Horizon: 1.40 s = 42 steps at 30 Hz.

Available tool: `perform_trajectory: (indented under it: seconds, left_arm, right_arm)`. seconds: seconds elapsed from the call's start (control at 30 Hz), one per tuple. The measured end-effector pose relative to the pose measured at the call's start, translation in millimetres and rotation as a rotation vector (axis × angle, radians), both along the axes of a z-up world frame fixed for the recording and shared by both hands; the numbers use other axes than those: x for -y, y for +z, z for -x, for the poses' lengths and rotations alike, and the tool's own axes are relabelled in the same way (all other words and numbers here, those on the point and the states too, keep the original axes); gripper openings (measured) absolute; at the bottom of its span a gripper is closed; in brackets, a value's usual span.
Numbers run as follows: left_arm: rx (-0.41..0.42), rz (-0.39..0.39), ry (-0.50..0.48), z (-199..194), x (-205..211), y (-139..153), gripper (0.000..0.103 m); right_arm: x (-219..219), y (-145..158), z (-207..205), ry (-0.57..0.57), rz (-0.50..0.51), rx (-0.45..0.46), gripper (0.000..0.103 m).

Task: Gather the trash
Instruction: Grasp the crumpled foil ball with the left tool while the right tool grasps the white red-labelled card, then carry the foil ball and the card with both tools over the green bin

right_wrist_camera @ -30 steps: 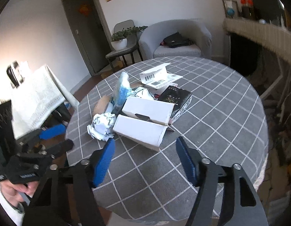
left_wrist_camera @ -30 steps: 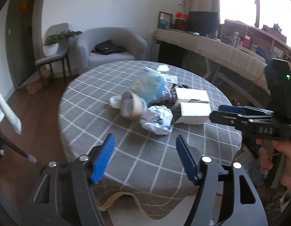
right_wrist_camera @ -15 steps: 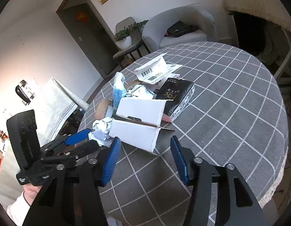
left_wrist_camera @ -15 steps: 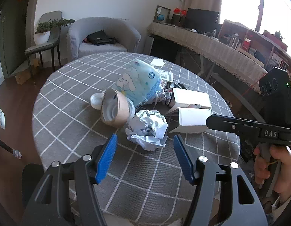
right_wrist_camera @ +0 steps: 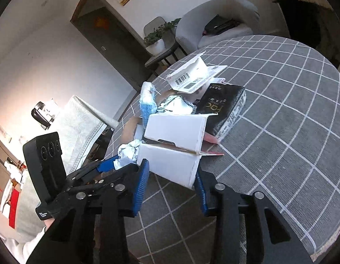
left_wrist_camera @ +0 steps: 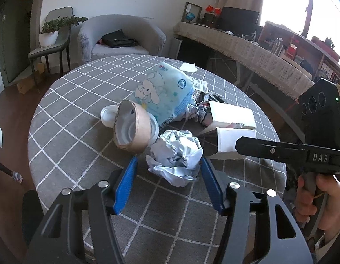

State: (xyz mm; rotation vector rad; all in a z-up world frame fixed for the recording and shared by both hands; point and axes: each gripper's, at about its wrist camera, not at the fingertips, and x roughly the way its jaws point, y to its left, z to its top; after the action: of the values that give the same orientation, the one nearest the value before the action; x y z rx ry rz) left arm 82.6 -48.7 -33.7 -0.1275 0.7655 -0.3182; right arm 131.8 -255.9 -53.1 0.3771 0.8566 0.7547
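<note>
A pile of trash lies on the round grey checked table. My left gripper is open, its blue pads on either side of a crumpled white paper ball; the ball also shows in the right wrist view. My right gripper is open around the near end of a white cardboard box, seen in the left wrist view too. A brown paper cup lies on its side beside a light blue tissue pack.
A second white box, a black packet and a barcoded white carton lie behind. A white lid sits by the cup. A grey armchair, a chair with a plant and a long sideboard stand beyond the table.
Both grippers have moved forward and down to the pile. The left now straddles the paper ball and the right straddles the near white box. Both stay open.
</note>
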Motion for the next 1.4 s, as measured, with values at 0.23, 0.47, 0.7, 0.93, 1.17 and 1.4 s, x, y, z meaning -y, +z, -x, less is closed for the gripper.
perform_trajectory:
  seconds: [0.23,0.47,0.7,0.93,1.17,1.4]
  left_arm:
    - [-0.012,0.029,-0.011,-1,-2,1,0.046]
    - [0.002,0.037,-0.005,9,-11,3,0.044]
    - [0.047,0.056,-0.006,21,-27,20,0.044]
    - [0.087,0.063,0.065,30,-66,34,0.044]
    - [0.076,0.023,0.157,36,-119,31,0.044]
    - [0.029,0.009,0.233,46,-174,19,0.045]
  right_arm:
    - [-10,7,2,0.021,0.001,0.022,0.022]
    - [-24,19,6,0.030,0.044,0.060,0.006]
    - [-35,45,17,0.026,0.097,0.132,0.002]
    - [-58,59,23,0.047,0.102,0.177,0.003]
    - [-99,62,19,0.092,0.080,0.197,0.003]
    - [-153,71,29,0.165,0.091,0.242,0.003]
